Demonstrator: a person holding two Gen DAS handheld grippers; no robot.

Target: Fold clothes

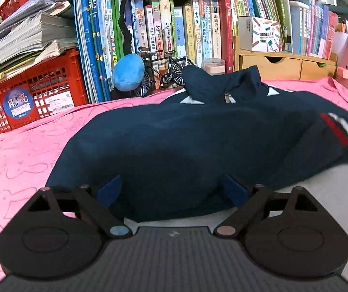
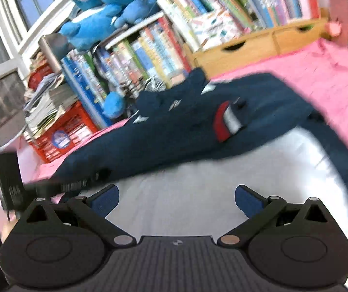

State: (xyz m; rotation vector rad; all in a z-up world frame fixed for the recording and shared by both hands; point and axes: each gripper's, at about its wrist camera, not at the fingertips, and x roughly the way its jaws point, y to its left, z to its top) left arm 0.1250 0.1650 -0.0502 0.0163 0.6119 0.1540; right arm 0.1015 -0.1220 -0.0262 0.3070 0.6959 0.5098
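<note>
A navy jacket [image 1: 174,141] lies bunched on a pink cloth [image 1: 15,158], collar and zip pull [image 1: 227,97] at the far side. A red and white sleeve patch [image 1: 337,129] shows at its right. My left gripper [image 1: 171,189] is open, its blue pads straddling the jacket's near edge without pressing it. In the right wrist view, the same jacket [image 2: 174,131] lies ahead, blurred. My right gripper [image 2: 177,199] is open with nothing between its fingers, over a pale grey surface [image 2: 198,185]. The black housing of my left gripper [image 2: 6,180] shows at the left, reaching toward the jacket's edge.
A red crate [image 1: 40,92] under stacked papers stands at the back left. Rows of books [image 1: 174,24], a blue plush [image 1: 127,73], a model bicycle [image 1: 159,73] and wooden drawers [image 1: 283,64] line the far edge. The pink cloth [image 2: 332,73] extends right.
</note>
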